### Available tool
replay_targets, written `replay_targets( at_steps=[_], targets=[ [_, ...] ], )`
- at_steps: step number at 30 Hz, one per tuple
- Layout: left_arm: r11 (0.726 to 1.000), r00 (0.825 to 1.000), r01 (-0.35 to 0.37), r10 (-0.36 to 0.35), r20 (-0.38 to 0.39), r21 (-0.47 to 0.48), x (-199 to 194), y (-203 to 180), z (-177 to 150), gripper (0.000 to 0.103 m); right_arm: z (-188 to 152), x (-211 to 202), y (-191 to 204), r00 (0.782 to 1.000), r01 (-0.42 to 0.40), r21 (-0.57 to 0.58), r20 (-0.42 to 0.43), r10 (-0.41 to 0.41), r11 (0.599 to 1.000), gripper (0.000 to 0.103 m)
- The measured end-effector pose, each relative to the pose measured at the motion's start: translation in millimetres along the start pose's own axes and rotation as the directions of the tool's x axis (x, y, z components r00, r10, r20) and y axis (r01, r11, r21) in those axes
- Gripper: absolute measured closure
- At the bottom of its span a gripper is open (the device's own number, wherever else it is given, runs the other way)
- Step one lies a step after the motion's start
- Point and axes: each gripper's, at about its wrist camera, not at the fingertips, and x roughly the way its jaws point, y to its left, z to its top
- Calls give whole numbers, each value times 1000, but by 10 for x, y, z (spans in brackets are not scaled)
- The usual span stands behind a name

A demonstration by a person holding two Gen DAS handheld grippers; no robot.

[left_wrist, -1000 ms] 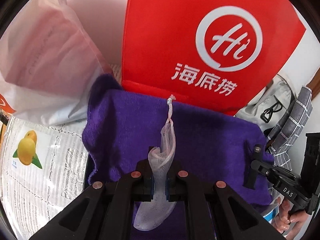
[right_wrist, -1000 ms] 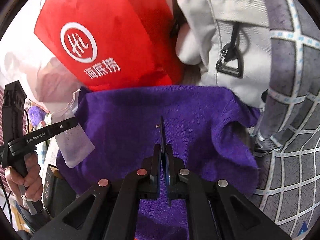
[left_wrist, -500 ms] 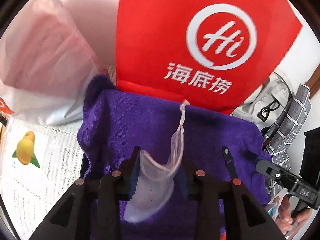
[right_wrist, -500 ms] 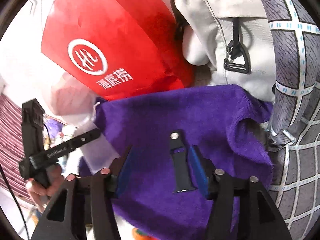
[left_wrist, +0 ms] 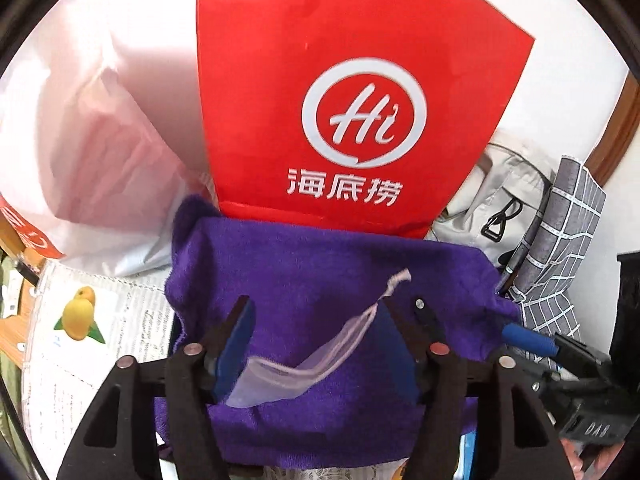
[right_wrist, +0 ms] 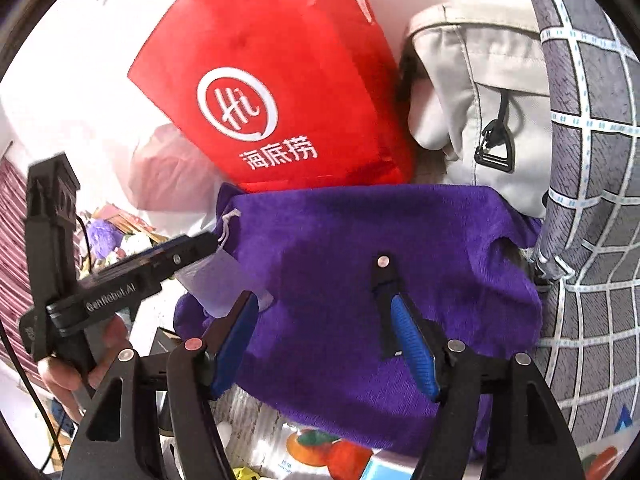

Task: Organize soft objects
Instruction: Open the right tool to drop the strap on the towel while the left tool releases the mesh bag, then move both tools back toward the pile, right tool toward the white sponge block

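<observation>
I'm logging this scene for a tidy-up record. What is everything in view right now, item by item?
Purple plush towel: one, purple, spread in the centre.
Sheer white drawstring pouch: one, translucent white, lying on the towel between the left tool's fingers.
Black watch strap: one, black, lying on the towel.
Red paper bag: one, red with white logo, behind the towel.
Pale plastic bag: one, whitish pink, left of the red bag.
Grey backpack: one, light grey, right of the red bag.
Grey checked fabric: one, grey with white lines, far right.
Left tool: open.
Right tool: open.
</observation>
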Motion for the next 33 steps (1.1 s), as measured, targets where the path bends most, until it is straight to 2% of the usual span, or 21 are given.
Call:
replay_targets(
  at_steps=[4, 7, 12, 16, 19, 23, 25, 29, 33],
  targets=[
    [1000, 999, 0, 0, 34, -14, -123, 40, 7, 38, -122, -165, -3, 997, 41, 2, 61, -41, 999, 34],
    [1000, 999, 9, -8, 50, -29, -186, 84, 17, 37, -197, -236, -23, 996, 32, 4, 86, -32, 999, 32],
    [999, 997, 42, -40, 72, -26, -330, 106, 30, 37, -333, -309, 8, 993, 73, -10, 94, -71, 997, 32],
    [995, 992, 97, -95, 82, -16, -449, 111, 36, 37, -490, -403, 68, 993, 101, -33, 63, -99, 994, 32],
    [992, 987, 123, -124, 102, 9, -574, 78, 24, 37, -653, -550, 148, 984, 164, -55, 80, -160, 985, 32],
    [992, 985, 122, -126, 118, 43, -731, -3, -5, 37, -910, -779, 296, 972, 223, -94, 101, -213, 970, 32],
    [990, 982, 131, -136, 128, 47, -819, -30, -68, 37, -1025, -873, 364, 969, 236, -114, 101, -225, 965, 32],
    [988, 984, 145, -150, 98, 53, -939, -43, -253, 37, -1317, -1031, 540, 953, 293, -158, 122, -276, 943, 32],
    [989, 984, 125, -134, 118, 79, -1194, 16, -528, 37, -1633, -1032, 692, 960, 276, -185, 108, -260, 943, 32]
  ],
)
